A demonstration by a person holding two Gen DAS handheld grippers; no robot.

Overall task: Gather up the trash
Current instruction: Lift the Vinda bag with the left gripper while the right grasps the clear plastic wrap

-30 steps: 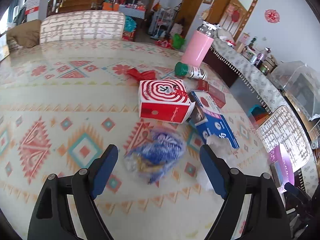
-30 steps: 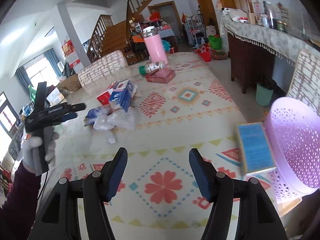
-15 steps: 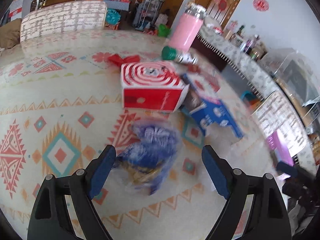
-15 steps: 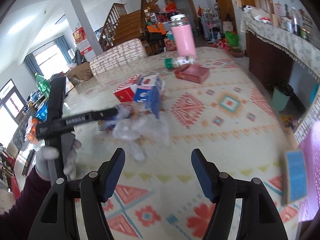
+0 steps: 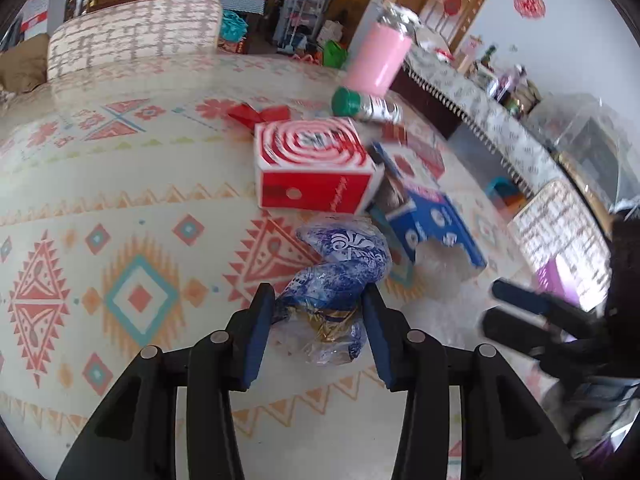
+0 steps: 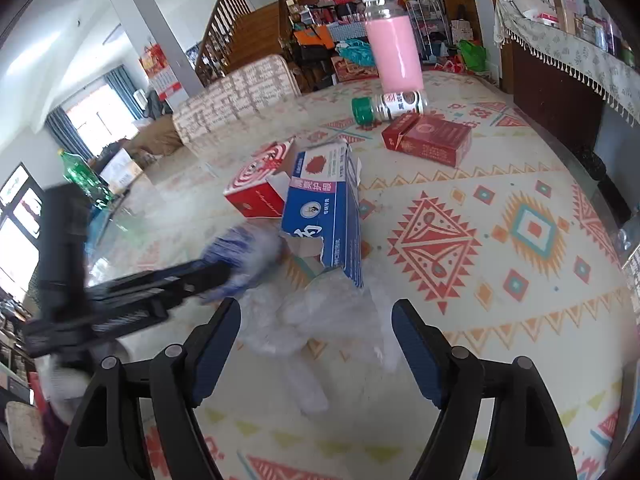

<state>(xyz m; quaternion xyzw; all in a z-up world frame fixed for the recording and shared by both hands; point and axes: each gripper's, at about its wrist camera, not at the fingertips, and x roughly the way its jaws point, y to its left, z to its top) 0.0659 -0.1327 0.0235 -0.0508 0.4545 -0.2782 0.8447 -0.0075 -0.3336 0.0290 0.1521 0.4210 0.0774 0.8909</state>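
A crumpled blue plastic bag (image 5: 340,268) lies on the patterned tablecloth (image 5: 132,208). My left gripper (image 5: 318,296) has it between its blue pads, and the jaws are closing and pinching the bag's near end. In the right wrist view that gripper (image 6: 160,284) is a blurred black bar reaching in from the left to the blue bag (image 6: 240,248). My right gripper (image 6: 316,312) hovers over a heap of clear plastic wrap (image 6: 320,316). Its jaws are opening, and the wrap lies between them without being touched.
Behind the bag are a red-and-white spiral box (image 5: 312,168) and a torn blue carton (image 6: 324,208). Farther back are a dark red box (image 6: 428,140), a green-capped bottle (image 6: 388,106) lying down and a tall pink flask (image 6: 394,44). A purple basket (image 5: 560,284) sits off the table's right edge.
The left jaws have closed in from wide apart onto the blue bag, which now stands bunched up. The right gripper has travelled left to the clear wrap, with its jaws wider.
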